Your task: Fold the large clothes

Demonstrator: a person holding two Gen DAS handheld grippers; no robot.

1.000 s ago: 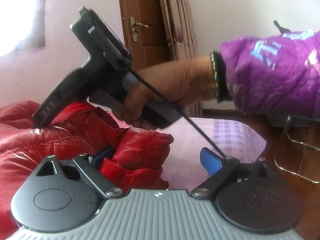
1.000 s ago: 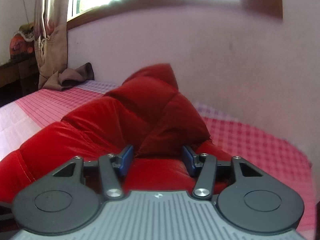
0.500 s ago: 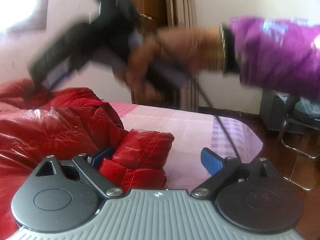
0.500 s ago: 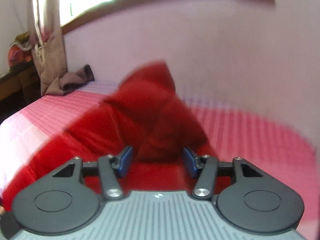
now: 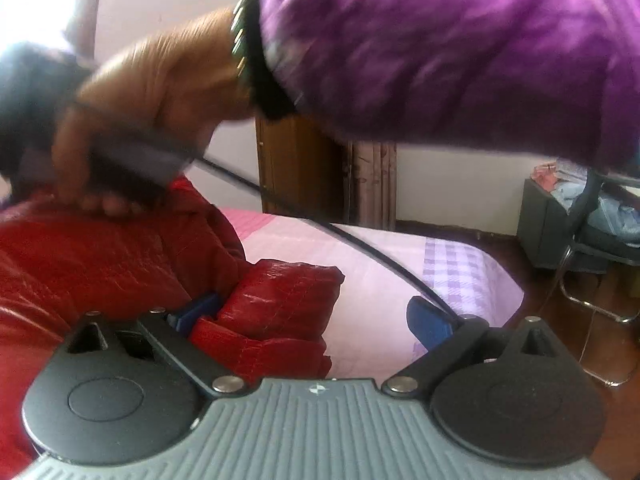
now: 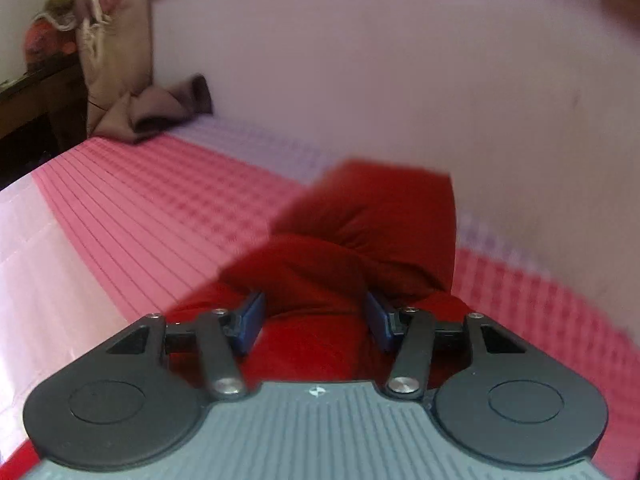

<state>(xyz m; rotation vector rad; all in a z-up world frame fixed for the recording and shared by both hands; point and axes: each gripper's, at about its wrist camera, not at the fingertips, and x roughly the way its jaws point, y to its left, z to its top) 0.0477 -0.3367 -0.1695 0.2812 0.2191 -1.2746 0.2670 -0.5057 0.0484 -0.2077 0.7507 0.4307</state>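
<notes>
A shiny red puffer jacket point(image 5: 100, 264) lies bunched on the bed. Its cuff end point(image 5: 280, 292) sits between the jaws of my left gripper point(image 5: 312, 316), resting against the left pad point(image 5: 192, 312). The right pad point(image 5: 430, 324) stands well apart, and the jaws are opening. My right gripper point(image 6: 316, 320) is shut on a raised fold of the jacket point(image 6: 360, 220), both pads pressing into the fabric. In the left wrist view a hand point(image 5: 160, 92) in a purple sleeve point(image 5: 460, 48) holds that gripper, blurred, above the jacket at the upper left.
The bed has a pink and lilac checked sheet point(image 6: 140, 208). A brown cloth point(image 6: 160, 112) lies by the wall under a curtain point(image 6: 116, 40). A black cable point(image 5: 360, 248) crosses the bed. Beyond the bed stand a wooden door point(image 5: 296, 168) and a metal chair point(image 5: 592, 240).
The hand with the right gripper swung left and closer to the left camera, over the jacket. The held fold came along, and more bare sheet shows. The left jaws widened slightly.
</notes>
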